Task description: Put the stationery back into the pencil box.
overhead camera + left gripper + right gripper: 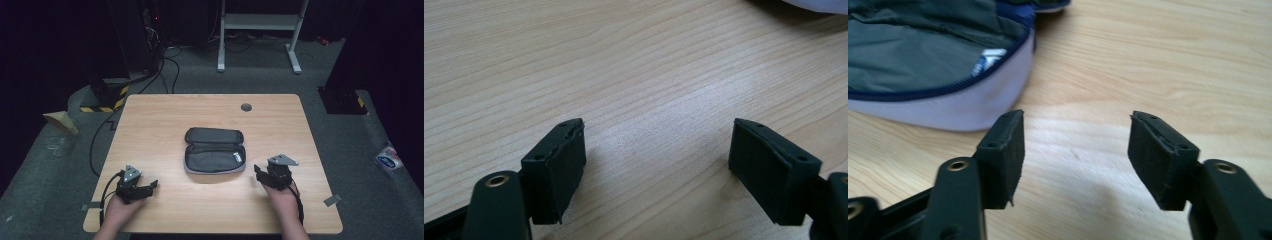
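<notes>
Pouch [215,151] mid-table, unzipped, flat | soft, light, floppy: pinch rim at right end | left gripper [148,188] jaws apart, empty | right gripper [260,172] jaws apart, empty, beside pouch

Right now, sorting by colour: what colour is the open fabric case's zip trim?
Dark blue zip trim, clearest in right gripper view.

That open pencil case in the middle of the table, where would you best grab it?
Probably the pencil case at its raised pale rim, from its right end: the right gripper is open beside it, and the thin wall suits two jaws.
</notes>
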`<action>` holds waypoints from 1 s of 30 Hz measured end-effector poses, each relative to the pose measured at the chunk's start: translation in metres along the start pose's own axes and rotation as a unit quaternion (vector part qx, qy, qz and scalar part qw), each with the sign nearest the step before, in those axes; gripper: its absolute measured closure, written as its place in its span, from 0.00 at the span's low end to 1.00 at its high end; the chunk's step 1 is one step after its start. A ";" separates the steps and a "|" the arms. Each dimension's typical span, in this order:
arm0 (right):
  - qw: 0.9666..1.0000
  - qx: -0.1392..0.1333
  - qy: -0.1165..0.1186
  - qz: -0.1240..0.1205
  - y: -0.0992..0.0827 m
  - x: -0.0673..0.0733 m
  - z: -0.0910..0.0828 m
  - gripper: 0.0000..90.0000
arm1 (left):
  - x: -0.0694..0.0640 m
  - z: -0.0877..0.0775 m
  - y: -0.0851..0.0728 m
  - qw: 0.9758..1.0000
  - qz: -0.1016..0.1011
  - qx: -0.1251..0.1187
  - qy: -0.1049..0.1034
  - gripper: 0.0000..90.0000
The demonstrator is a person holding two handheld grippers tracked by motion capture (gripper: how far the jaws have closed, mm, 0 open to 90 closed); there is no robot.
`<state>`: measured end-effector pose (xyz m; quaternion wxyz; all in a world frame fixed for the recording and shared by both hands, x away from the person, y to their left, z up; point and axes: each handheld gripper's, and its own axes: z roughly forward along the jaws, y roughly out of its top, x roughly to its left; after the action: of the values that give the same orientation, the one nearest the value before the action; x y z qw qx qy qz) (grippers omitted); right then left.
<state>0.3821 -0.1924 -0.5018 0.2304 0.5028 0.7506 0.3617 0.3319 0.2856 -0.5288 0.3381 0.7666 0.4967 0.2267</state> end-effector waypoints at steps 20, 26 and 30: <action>0.998 0.043 -0.044 0.018 -0.034 -0.036 -0.008 0.23 | -0.001 0.002 0.002 1.000 -0.004 0.000 0.000 0.26; 0.998 0.041 -0.052 0.022 -0.034 -0.034 -0.008 0.23 | -0.005 0.003 0.003 1.000 -0.010 -0.002 0.004 0.26; 0.997 0.042 -0.053 0.022 -0.034 -0.034 -0.008 0.23 | -0.005 0.004 0.003 1.000 -0.011 -0.003 0.007 0.26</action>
<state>0.3695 -0.2345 -0.5240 0.2406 0.5471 0.7403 0.3078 0.3339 0.2788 -0.5292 0.3396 0.7585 0.5065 0.2298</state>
